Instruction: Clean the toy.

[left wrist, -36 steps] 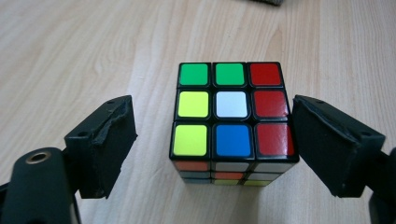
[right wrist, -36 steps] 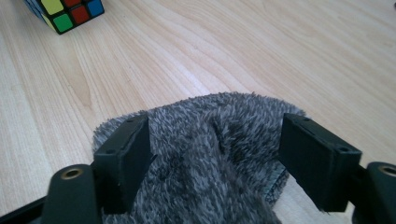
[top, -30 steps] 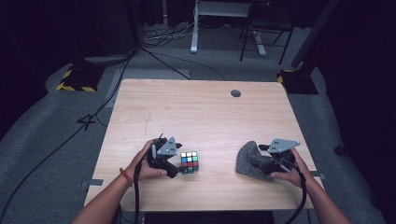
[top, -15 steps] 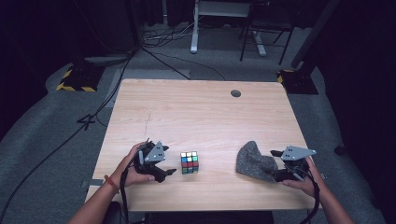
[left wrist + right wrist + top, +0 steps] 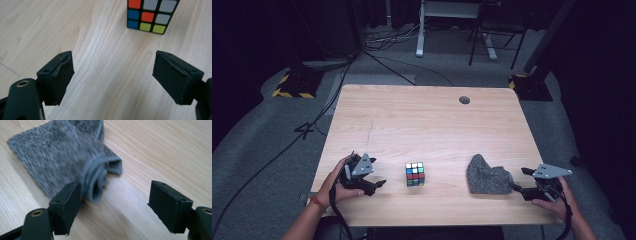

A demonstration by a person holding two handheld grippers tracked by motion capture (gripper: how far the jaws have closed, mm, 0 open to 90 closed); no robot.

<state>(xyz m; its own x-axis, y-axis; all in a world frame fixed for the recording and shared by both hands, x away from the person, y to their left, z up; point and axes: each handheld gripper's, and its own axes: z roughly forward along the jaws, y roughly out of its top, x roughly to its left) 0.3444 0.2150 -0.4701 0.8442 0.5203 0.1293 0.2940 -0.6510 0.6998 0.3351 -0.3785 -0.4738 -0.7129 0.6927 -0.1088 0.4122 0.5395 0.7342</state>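
Observation:
A scrambled colour cube stands near the front of the wooden table. My left gripper lies to the cube's left, apart from it. It is open with bare wood between the jaws, which have just been closing a little. A grey knitted sock lies crumpled to the cube's right. My right gripper is open just right of the sock. The sock's cuff sits beside its left jaw, and nothing is gripped.
A round cable hole sits near the table's far edge. On the floor beyond are cables, a white desk leg, a chair base and yellow-black striped feet. The table's front edge runs close under both hands.
Both hands have drawn outward. The left gripper slid left, away from the cube. The right gripper slid right off the sock, which stays on the table.

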